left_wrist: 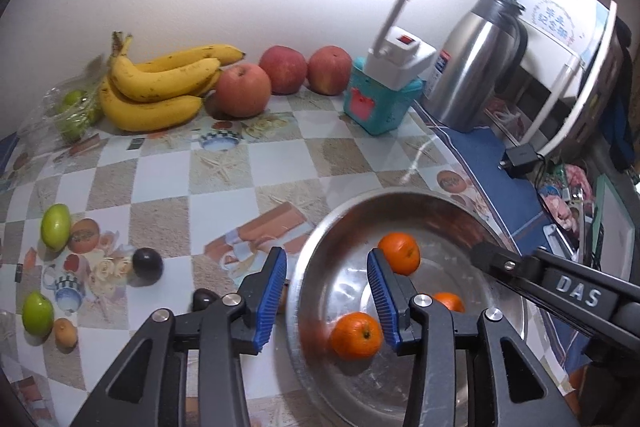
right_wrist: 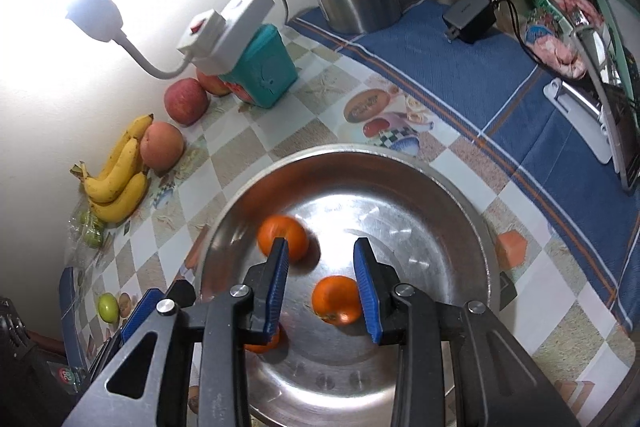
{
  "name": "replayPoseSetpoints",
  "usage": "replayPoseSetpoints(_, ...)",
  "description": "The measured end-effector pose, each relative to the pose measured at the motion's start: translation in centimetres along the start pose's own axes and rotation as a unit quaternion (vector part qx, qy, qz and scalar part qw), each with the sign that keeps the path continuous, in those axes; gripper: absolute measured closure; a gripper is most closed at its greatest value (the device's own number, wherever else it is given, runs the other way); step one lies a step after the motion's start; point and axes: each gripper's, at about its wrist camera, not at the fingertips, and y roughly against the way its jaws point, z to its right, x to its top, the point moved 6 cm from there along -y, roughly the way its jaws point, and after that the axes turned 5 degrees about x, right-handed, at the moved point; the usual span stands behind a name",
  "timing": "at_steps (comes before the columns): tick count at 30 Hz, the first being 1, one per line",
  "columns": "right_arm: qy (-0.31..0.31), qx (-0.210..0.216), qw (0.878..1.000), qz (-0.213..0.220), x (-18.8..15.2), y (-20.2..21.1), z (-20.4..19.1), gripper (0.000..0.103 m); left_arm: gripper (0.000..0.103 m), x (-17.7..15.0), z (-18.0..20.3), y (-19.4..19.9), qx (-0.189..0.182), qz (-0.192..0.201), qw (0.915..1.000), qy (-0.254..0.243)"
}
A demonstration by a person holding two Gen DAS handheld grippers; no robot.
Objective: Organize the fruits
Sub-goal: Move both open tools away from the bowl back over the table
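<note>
Oranges, three of them, lie loose in the steel basin (right_wrist: 460, 203), one (right_wrist: 336, 301) just under the right gripper (right_wrist: 322, 281), whose jaws stand apart on nothing. The left gripper (left_wrist: 328, 297) straddles the basin's near rim, equally spread and empty (another orange (left_wrist: 356, 335) sits below its right finger). "DAS" (left_wrist: 580, 291) is readable on the right gripper's arm. Only the left view shows the dark plum (left_wrist: 147, 265) and green fruits (left_wrist: 55, 226) on the tablecloth.

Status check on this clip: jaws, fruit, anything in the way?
Left gripper and right gripper: jaws apart, empty, over the steel bowl. Three oranges in the bowl. Green fruit and dark plum remain on the table. Nothing in the way.
</note>
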Motion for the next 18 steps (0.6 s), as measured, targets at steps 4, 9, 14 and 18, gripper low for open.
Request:
replayPoseSetpoints(4, 0.009, -0.003, 1.000, -0.005, 0.0, 0.4, -0.5, 0.069, 0.041, 0.4, -2.1, 0.4, 0.028, -0.011, 0.9989, 0.036)
replayPoseSetpoints(9, 0.021, -0.007, 1.000, -0.016, -0.4, 0.4, -1.0, 0.069, 0.041, -0.3, -5.7, 0.2, 0.086, -0.044, 0.9925, 0.075)
replayPoseSetpoints(14, 0.033, -0.016, 0.999, -0.031, -1.0, 0.2, -1.5, 0.069, 0.039, -1.0, -9.0, 0.9, 0.121, -0.065, 0.9845, 0.109)
replayPoseSetpoints(18, 0.042, -0.018, 0.998, -0.044, -1.6, 0.0, -2.0, 0.069, 0.035, -0.9, -10.2, 1.9, 0.128, -0.064, 0.9816, 0.126)
